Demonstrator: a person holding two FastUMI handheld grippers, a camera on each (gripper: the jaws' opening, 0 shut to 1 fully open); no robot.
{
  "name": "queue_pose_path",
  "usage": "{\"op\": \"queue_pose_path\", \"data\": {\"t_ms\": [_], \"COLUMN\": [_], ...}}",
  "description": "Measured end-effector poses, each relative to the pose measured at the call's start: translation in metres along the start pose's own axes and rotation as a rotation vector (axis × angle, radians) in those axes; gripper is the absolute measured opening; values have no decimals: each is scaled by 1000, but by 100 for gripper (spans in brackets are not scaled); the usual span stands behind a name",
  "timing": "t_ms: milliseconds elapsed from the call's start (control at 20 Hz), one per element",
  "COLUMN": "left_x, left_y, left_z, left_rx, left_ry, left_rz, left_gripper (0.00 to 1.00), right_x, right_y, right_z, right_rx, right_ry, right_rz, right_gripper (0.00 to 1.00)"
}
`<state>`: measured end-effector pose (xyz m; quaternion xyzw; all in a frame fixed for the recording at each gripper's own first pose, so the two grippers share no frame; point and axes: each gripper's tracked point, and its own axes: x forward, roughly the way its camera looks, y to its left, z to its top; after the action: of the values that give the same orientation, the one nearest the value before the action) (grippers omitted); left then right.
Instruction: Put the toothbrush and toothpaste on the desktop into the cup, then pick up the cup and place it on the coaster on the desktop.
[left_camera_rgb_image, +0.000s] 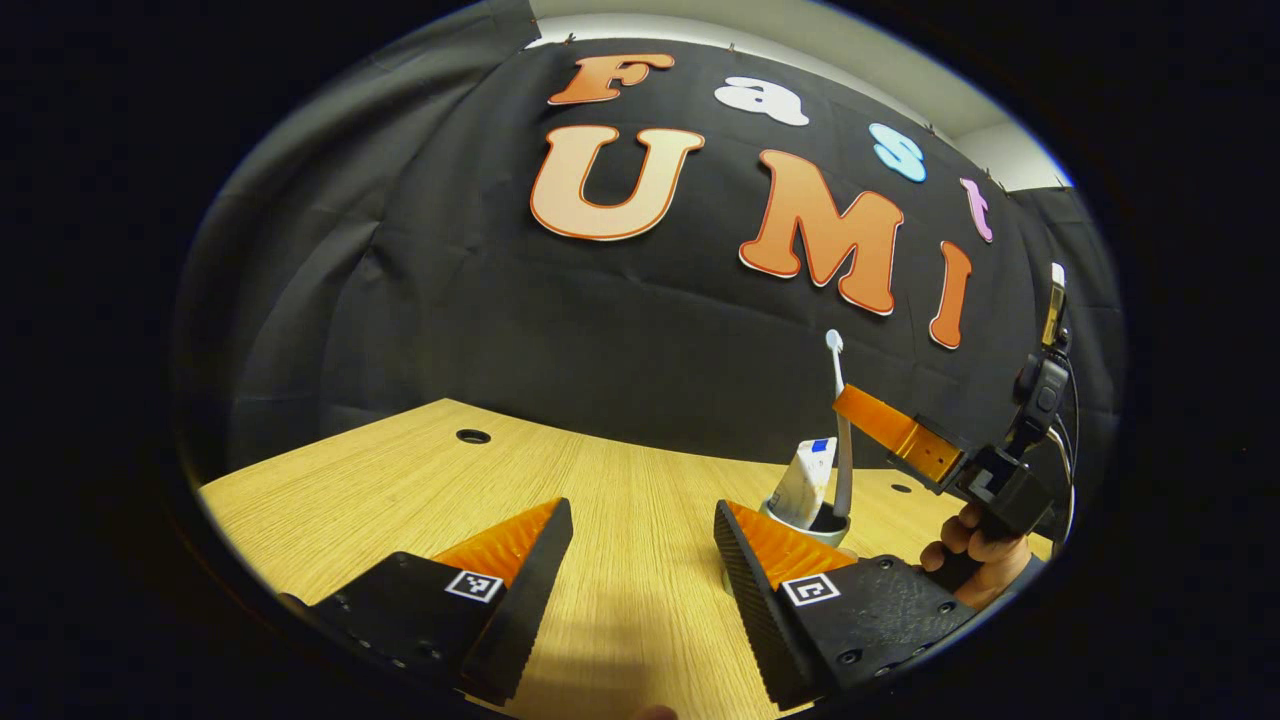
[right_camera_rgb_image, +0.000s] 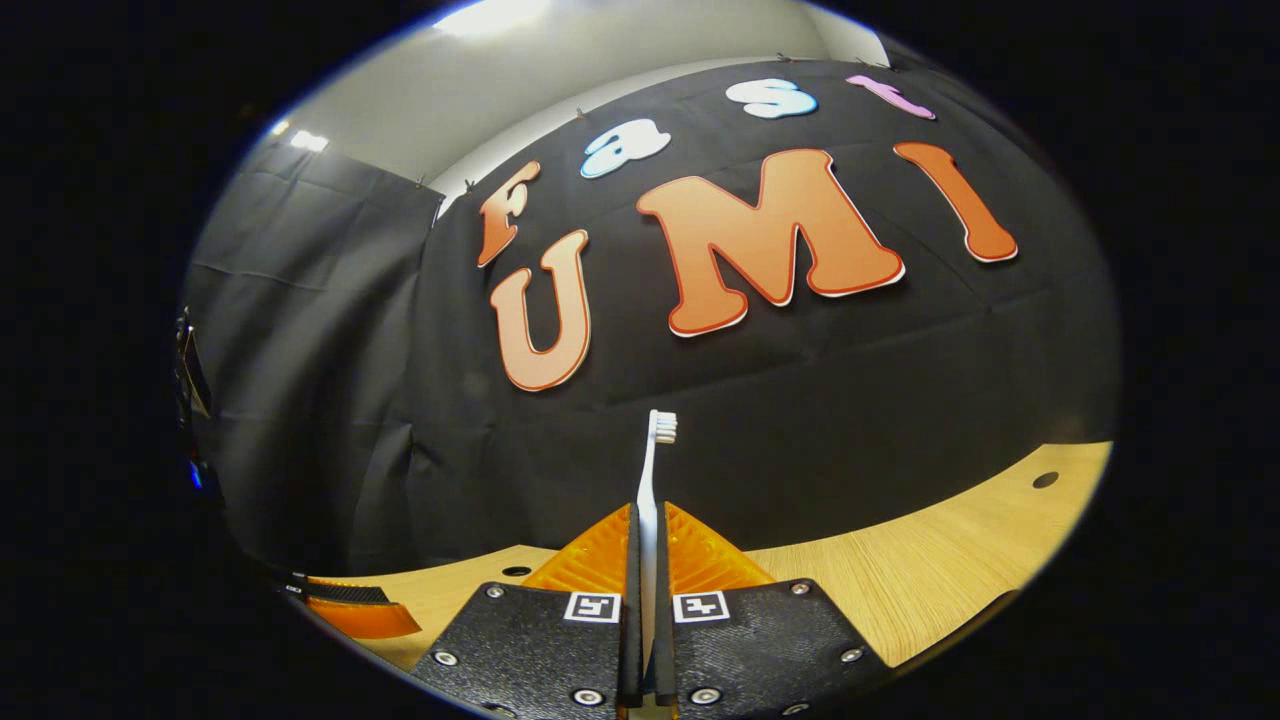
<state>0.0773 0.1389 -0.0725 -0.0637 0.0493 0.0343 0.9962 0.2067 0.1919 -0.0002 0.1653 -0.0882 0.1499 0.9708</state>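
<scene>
desktop (left_camera_rgb_image: 420, 480): pale wood grain
right gripper (right_camera_rgb_image: 648, 560): clamped on slim toothbrush (right_camera_rgb_image: 652, 470) (upright)
left gripper (left_camera_rgb_image: 640, 560): jaws wide, empty
cup (left_camera_rgb_image: 812, 522): round, holds toothpaste (left_camera_rgb_image: 806, 480)

No readable text stands on the toothpaste (left_camera_rgb_image: 806, 482); square black-and-white markers sit on the left gripper (left_camera_rgb_image: 640, 545) and right gripper (right_camera_rgb_image: 646, 560)

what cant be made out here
- Coaster: no sign of where it lies.
- Cup, left gripper view: lower part hidden behind the left gripper.
- Toothbrush, right gripper view: handle end hidden between the right gripper fingers.
- Toothpaste: bottom hidden inside the cup.
</scene>
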Motion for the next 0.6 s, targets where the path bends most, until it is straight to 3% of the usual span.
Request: {"op": "queue_pose_path", "data": {"t_ms": [600], "left_x": [1], "left_y": [-19], "left_z": [-3], "left_rx": [-32], "left_ry": [12], "left_rz": [-11], "left_gripper": [86], "right_x": [-24], "right_y": [2], "right_z": [-21], "right_rx": [10], "right_ry": [111], "right_rz": [14], "right_gripper": [7]}}
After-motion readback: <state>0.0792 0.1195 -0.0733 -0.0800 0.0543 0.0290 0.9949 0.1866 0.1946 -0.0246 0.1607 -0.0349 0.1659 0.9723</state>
